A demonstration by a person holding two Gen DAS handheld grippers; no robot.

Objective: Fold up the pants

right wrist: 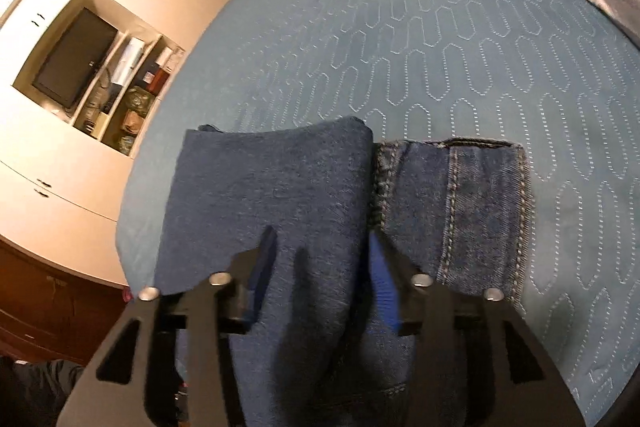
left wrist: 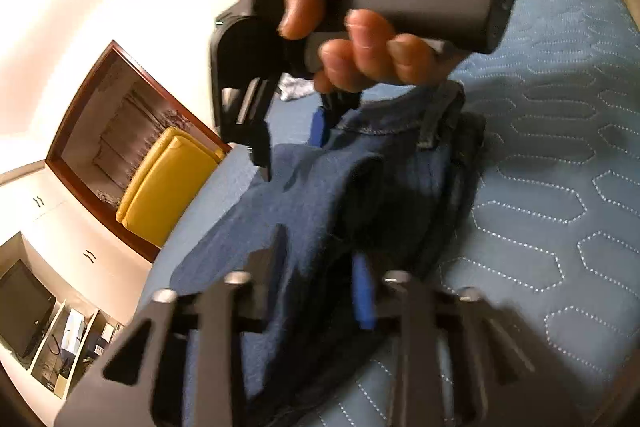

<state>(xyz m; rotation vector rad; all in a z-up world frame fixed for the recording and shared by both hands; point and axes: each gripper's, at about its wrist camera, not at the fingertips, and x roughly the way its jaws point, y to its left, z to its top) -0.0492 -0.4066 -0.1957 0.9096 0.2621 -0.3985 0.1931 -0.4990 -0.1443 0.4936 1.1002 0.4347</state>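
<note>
Through the left wrist camera I see my left gripper (left wrist: 320,287) low over the jeans (left wrist: 340,195), which lie bunched and partly folded on the blue quilted bedspread (left wrist: 560,187). Its jaws stand narrow with dark denim between them, but the picture is smeared and I cannot tell whether the pads are pressing on the cloth. Above, the person's right hand (left wrist: 360,7) grips the grey handle of the right gripper (left wrist: 296,147), which points down at the far edge of the jeans near the waistband; its black finger and a blue pad show apart from one another. Beyond the bed are a yellow chair (left wrist: 172,183), a wood-framed picture (left wrist: 120,131) and a white cabinet (left wrist: 60,227) with a dark monitor (left wrist: 24,311).

Through the right wrist camera, my right gripper (right wrist: 320,267) hangs over the jeans (right wrist: 280,187), jaws moderately wide, with a fold of denim lying between the blue pads and neither pad clamped on it. The jeans lie folded near the bedspread's (right wrist: 440,47) close edge: a smooth fold on the left, a stitched hem panel just beside it on the right. The monitor (right wrist: 76,55) sits in a cabinet (right wrist: 80,167) niche at left.
</note>
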